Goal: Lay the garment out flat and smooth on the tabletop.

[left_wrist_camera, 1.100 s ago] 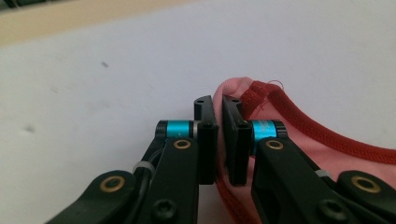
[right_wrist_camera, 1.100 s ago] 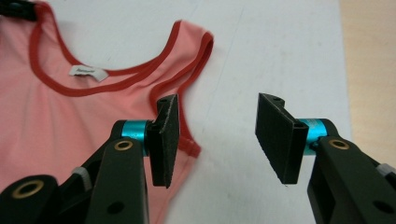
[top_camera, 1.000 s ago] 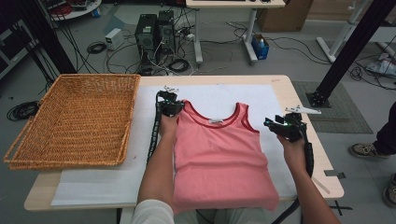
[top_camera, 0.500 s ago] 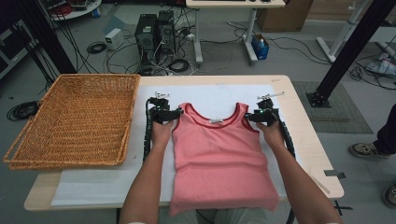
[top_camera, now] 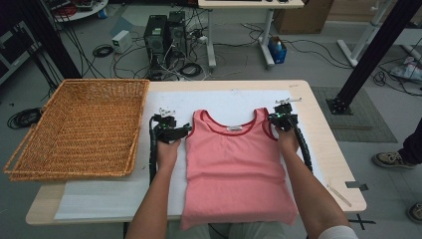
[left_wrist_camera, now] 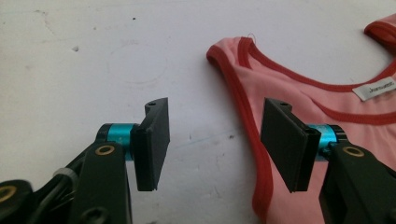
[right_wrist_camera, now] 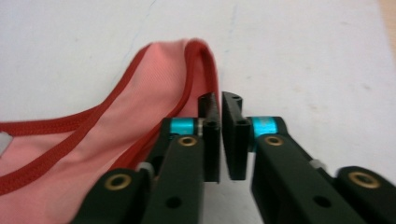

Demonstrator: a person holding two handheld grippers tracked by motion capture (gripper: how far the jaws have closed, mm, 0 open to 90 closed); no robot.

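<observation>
We had pink tank top (top_camera: 234,169) flat on bench (top_camera: 323,144), straps away from us. Left tool (left_wrist_camera: 212,140) wide, straddling left strap edge. Right tool (right_wrist_camera: 220,135) just closing, nearly shut beside right strap, gripping nothing far as we could tell.

The tank top (top_camera: 234,169) is salmon pink with dark red trim and a small white neck label (left_wrist_camera: 378,88). It lies on a white sheet (top_camera: 229,102) over a pale wooden table (top_camera: 338,164). At the left, the wicker basket (top_camera: 79,127) is golden brown. The grippers' jaws are black with turquoise collars.
</observation>
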